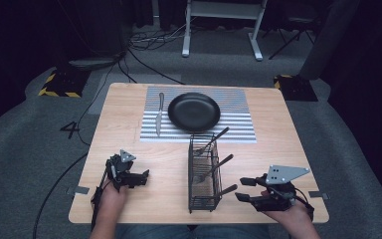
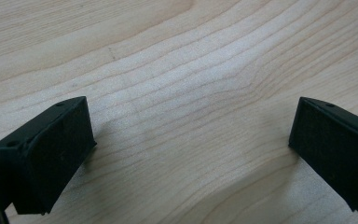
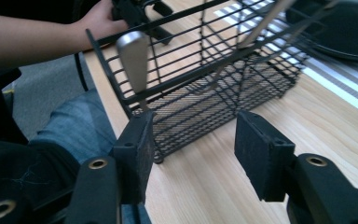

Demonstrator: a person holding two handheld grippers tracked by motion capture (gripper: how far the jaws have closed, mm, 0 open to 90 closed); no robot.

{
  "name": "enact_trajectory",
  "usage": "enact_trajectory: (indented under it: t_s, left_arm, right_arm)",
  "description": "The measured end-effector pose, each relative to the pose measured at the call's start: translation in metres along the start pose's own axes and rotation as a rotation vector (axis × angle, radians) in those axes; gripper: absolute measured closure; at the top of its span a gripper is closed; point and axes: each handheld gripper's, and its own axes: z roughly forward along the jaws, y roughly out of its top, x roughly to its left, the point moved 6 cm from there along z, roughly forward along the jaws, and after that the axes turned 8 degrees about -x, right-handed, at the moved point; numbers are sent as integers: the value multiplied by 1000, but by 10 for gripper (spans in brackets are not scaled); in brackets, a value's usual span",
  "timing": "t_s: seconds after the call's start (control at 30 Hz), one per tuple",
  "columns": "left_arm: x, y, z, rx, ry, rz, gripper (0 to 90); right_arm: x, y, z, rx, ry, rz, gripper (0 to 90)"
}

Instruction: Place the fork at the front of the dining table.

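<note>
A black wire cutlery basket point(image 1: 202, 172) stands near the table's front edge, between my two grippers. Three utensil handles point(image 1: 223, 161) lean out of it to the right. My left gripper point(image 1: 143, 178) rests low at the front left, open over bare wood point(image 2: 191, 140), nothing between its jaws. My right gripper point(image 1: 242, 189) is at the front right, open and pointing at the basket's near end. In the right gripper view the basket point(image 3: 223, 88) stands just beyond the open jaws point(image 3: 193, 149), and a metal handle point(image 3: 133, 56) rises above the left jaw.
A striped placemat point(image 1: 238, 130) lies at the table's far middle, with a black plate point(image 1: 194, 111) on it and a knife point(image 1: 158, 114) to the plate's left. The plate point(image 3: 345, 32) also appears in the right gripper view. Cables and a desk frame lie on the floor beyond.
</note>
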Motion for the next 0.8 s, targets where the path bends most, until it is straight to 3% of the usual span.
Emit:
enact_trajectory:
  t_s: [0.37,0.5,0.63,0.7,0.8]
  left_arm:
    - [0,0,0,-1,0,0,0]
    - [0,0,0,0,0,0,0]
    - [0,0,0,-1,0,0,0]
    - [0,0,0,0,0,0,0]
    - [0,0,0,0,0,0,0]
  right_arm:
    - [17,9,14,-9,83,-28,547]
    - [20,13,17,-17,104,-30,625]
    - [19,15,19,-25,98,-43,689]
    - [20,16,20,-27,108,-45,765]
    - [19,15,21,-27,108,-35,785]
